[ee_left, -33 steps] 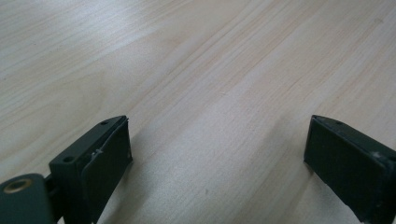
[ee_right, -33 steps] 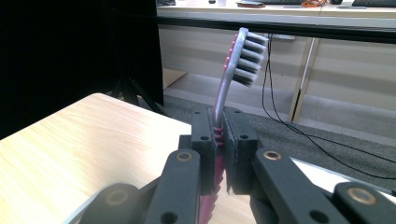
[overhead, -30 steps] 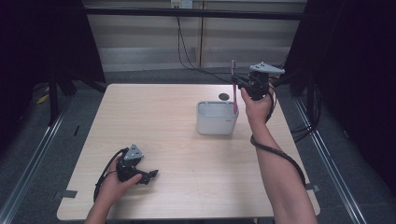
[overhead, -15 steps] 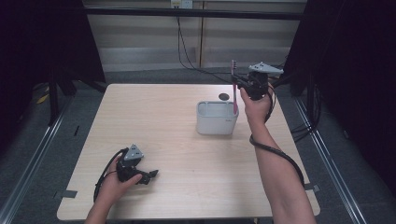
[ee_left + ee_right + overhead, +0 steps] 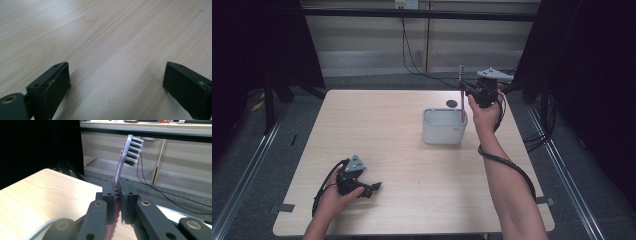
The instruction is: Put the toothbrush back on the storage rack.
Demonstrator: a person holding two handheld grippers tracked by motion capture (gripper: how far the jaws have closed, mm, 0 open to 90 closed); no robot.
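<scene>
The right hand-held gripper [image 5: 468, 93] is up in the air over the far right part of the bench [image 5: 387, 130]. It has a pink toothbrush [image 5: 461, 95] pinched tight between its two black jaws. In the right gripper view you can see the jaws pressed on both sides of the toothbrush [image 5: 125, 160], with no gap left. They grab it on the pink ribbed part of the handle, a bit below the neck. The toothbrush stands almost straight up and down. Its long line runs from the bench up to the ceiling, with a small lean. The brush end is at the top, sticking out above the jaws, and the bristles face off to the right in that view. The handle end points down. In the high view, the bottom of the handle hangs at the right end of a white holder [image 5: 444, 132], which sits on the bench just below and beside the gripper. I cannot tell if the tip is inside the holder or only in front of it. A small dark round spot [image 5: 452, 104] lies on the bench just behind the holder. The left hand-held gripper [image 5: 371, 188] rests low on the near left part of the bench, well apart from the toothbrush. In the left gripper view its jaws stand wide open with just bare wood [image 5: 112, 50] between them, holding nothing.
</scene>
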